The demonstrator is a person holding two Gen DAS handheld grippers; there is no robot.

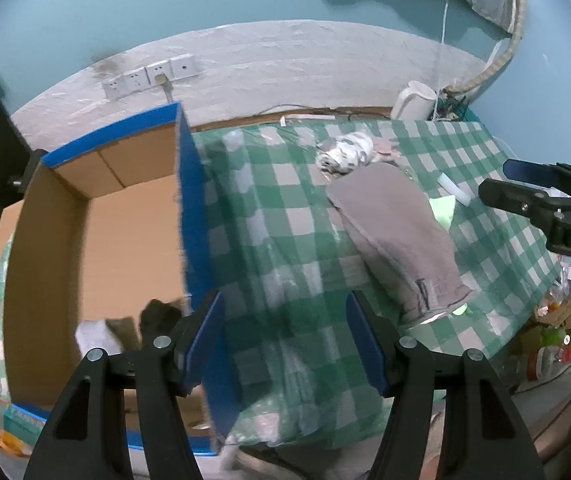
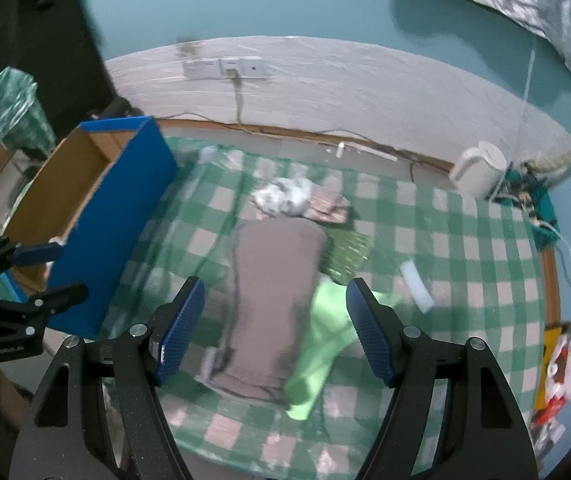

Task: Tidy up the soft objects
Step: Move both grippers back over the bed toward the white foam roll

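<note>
Nearest to us in the left wrist view are the fingers of the left gripper (image 1: 285, 340), spread well apart with nothing between the blue pads; beneath them we see the right wall of the cardboard box (image 1: 195, 216) and the checked cloth. Starting at the left, the box stands open-topped with blue outer sides, and in its near corner lie a few soft pieces, one white (image 1: 95, 338), one dark (image 1: 161, 314); we cannot tell what they are. Just right of the box, the green-and-white checked cloth (image 1: 269, 220) covers the worktop. Further right a long grey-brown garment (image 1: 397, 236) lies flat on the cloth, with a light green cloth (image 2: 321, 344) partly tucked under its right edge. Beyond the garment's far end sits a crumpled white-and-grey bundle (image 1: 345, 154), and beside it a small patterned pinkish piece (image 2: 327, 208). A dark green textured piece (image 2: 347, 254) touches the garment's right side. In the right wrist view the right gripper (image 2: 275, 328) hangs above the garment and green cloth, fingers wide apart and empty. At the far right a white kettle (image 2: 481, 170) stands by the wall.
</note>
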